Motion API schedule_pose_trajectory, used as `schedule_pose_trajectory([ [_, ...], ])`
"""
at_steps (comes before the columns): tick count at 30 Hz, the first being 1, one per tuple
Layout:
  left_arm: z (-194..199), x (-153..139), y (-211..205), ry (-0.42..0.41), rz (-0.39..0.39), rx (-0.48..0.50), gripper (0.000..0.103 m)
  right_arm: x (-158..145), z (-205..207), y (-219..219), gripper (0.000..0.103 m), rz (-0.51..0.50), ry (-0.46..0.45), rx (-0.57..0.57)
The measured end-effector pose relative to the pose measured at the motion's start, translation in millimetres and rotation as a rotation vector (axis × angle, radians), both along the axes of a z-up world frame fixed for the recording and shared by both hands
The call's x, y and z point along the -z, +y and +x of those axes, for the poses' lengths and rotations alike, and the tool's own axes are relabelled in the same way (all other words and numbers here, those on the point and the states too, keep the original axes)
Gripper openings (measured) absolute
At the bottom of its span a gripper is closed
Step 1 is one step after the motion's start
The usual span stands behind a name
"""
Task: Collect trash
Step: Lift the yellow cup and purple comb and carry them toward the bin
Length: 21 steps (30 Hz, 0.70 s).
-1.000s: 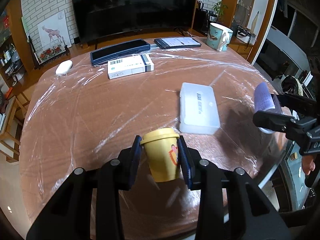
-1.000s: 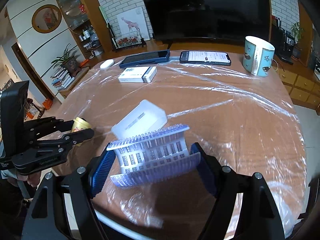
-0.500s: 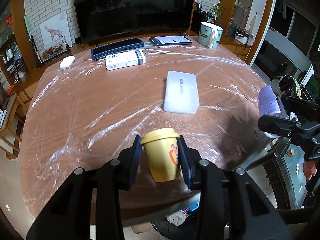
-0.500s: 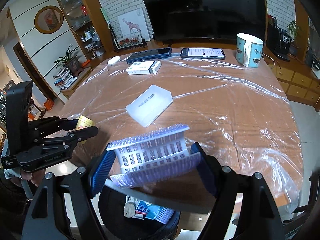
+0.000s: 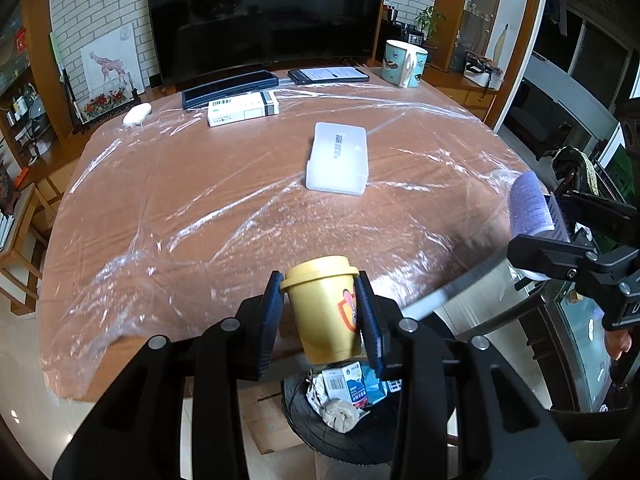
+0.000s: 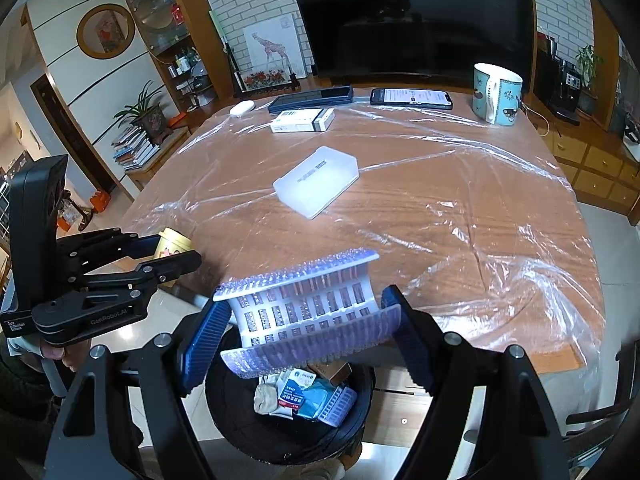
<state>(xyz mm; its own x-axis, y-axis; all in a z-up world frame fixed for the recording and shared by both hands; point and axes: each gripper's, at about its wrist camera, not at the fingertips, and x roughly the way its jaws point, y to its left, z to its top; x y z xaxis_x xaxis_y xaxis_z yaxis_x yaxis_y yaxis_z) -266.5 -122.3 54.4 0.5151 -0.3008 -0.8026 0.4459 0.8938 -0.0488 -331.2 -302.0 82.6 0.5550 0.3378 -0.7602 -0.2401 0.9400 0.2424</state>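
Bin (image 6: 240,432) sits at 6 o'clock below both loads: left gripper (image 5: 322,316) jaws clamped on yellow cup (image 5: 324,308), right gripper (image 6: 298,330) jaws squeezed on bent blister tray (image 6: 304,312), so each should be centred over the opening before release, table (image 5: 200,200) edge cleared.

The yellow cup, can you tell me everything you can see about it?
The yellow cup is small, maybe paper, with a matching yellow lid on and an orange-red picture on its side. It stands nearly upright, tilted a little, squeezed between the blue pads of the left gripper. It is held in the air past the table edge, above a black bin with trash inside. Only the pads touch it. From the right wrist view it peeks out behind the gripper.
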Motion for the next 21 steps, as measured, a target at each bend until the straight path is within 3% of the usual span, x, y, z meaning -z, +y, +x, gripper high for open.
schedule_pose_trajectory([
  [21,-51.7,19.2,-1.1,0.046,0.029,0.027,0.038,13.8,-37.0,10.0,0.076,-0.032,0.042,-0.058],
])
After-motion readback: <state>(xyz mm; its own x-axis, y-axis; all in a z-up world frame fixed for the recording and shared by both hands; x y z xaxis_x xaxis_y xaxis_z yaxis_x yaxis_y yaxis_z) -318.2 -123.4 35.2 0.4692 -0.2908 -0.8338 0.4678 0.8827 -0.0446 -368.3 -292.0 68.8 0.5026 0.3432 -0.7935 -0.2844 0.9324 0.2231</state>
